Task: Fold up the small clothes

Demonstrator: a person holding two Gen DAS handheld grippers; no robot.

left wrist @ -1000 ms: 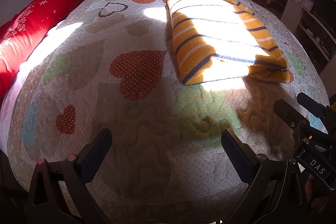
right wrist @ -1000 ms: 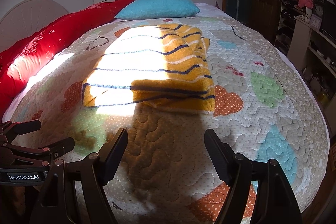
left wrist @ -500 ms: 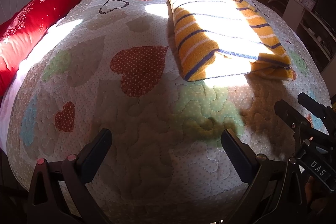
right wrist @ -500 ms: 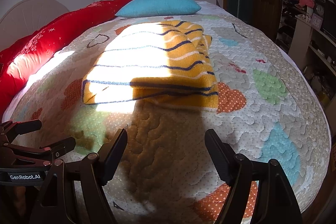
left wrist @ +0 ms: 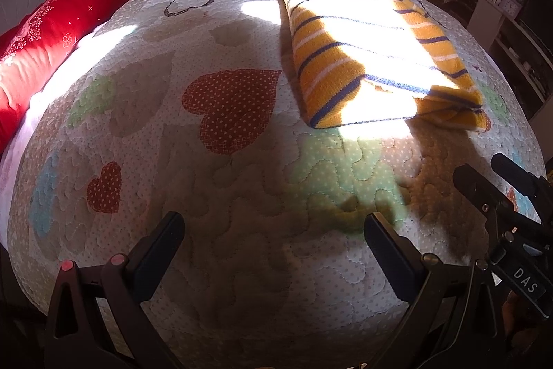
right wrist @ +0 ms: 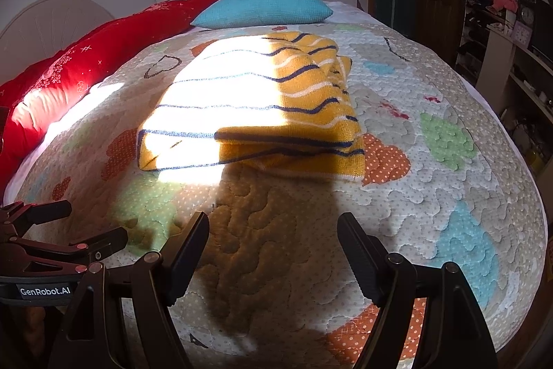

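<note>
Folded striped sweater on quilt, apparently clear of both spread grippers.

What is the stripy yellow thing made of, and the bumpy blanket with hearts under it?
The stripy yellow garment looks like soft, thick knitted yarn, maybe wool or acrylic: fine ribbed rows show along its folded edge, and the surface is matte. The heart blanket looks like a cotton quilt: wavy stitched lines puff it up, and the dotted hearts seem printed or sewn on. The exact fibres cannot be told.
</note>
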